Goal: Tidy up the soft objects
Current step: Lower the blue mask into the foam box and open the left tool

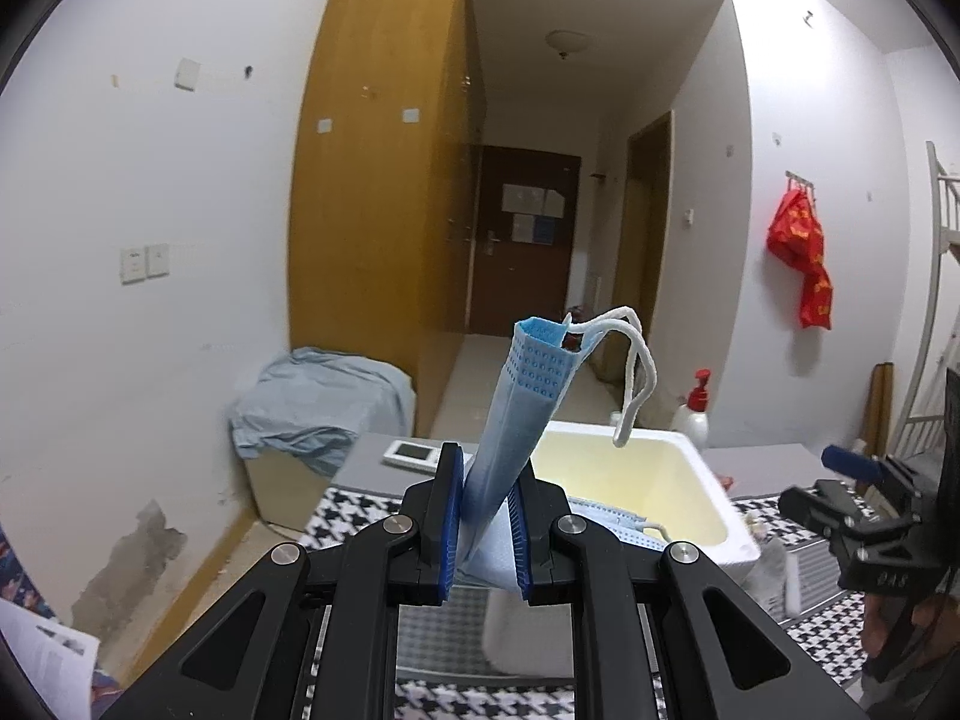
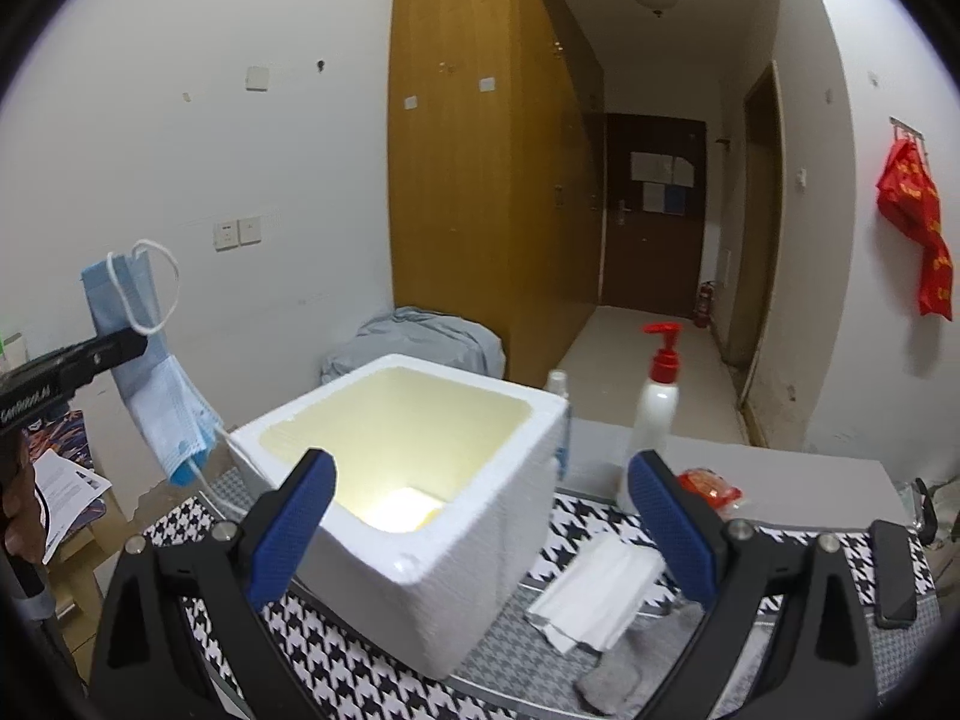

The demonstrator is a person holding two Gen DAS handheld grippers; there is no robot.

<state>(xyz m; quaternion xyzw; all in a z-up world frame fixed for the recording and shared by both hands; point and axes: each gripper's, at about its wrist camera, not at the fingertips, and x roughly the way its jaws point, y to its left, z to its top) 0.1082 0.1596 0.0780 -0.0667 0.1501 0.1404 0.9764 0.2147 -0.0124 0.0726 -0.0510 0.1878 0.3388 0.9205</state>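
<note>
My left gripper (image 1: 485, 510) is shut on a folded blue face mask (image 1: 519, 414) and holds it upright in the air, left of the white foam box (image 1: 690, 480); its white ear loop (image 1: 636, 372) hangs off the top. The right wrist view shows the same mask (image 2: 159, 378) pinched by the left gripper (image 2: 129, 345), to the left of the foam box (image 2: 480, 516). Another blue mask (image 1: 612, 525) lies at the box's near rim. My right gripper (image 2: 483, 525) is open and empty over the near part of the box. It also shows at the right of the left wrist view (image 1: 840, 480).
A houndstooth cloth (image 2: 336, 648) covers the table. A white folded cloth (image 2: 600, 591) and a grey cloth (image 2: 624, 672) lie right of the box. A red-pump bottle (image 2: 657, 396), a red packet (image 2: 711, 486) and a black phone (image 2: 894, 576) stand behind.
</note>
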